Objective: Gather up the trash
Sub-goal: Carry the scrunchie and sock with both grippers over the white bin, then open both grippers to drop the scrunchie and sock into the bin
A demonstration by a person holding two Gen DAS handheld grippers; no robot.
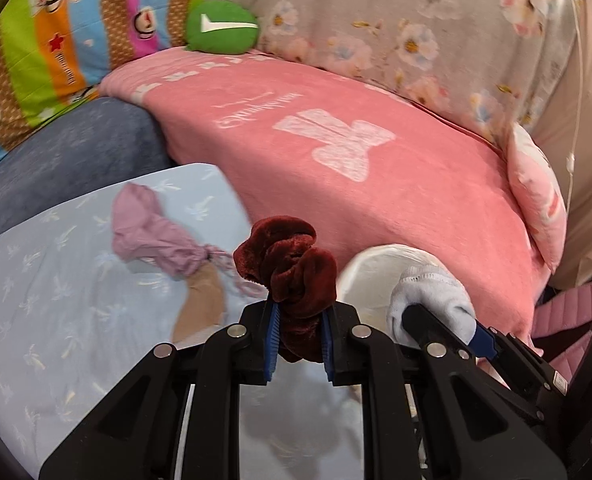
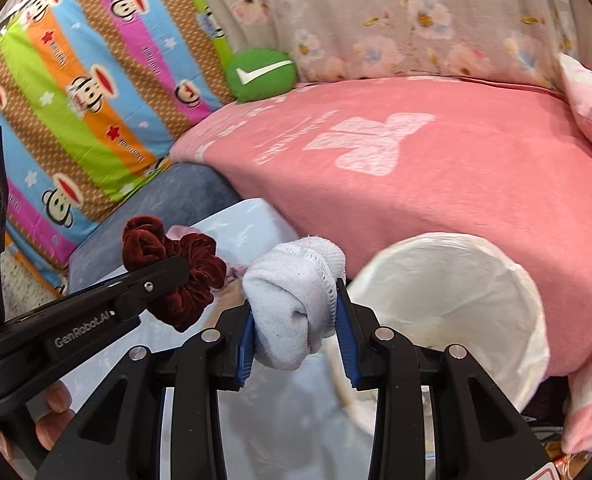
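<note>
Velvet scrunchie (image 1: 286, 268), dark red, sits clamped between the blue pads of the left gripper (image 1: 298, 344), held above a pale blue sheet (image 1: 36, 300). Just to its right, the right gripper (image 2: 296, 328) pinches a balled white sock (image 2: 292, 300). Immediately right of the sock stands a white-lined bin (image 2: 496, 320), against a pink blanket (image 1: 376, 160). A crumpled pink cloth (image 1: 148, 232) lies on the sheet, far left.

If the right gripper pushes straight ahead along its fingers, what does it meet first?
Probably the pink blanket on the sofa. The right gripper, shut on the white sock, points past the left rim of the white-lined bin, which sits right and lower. Depth is unclear.
</note>
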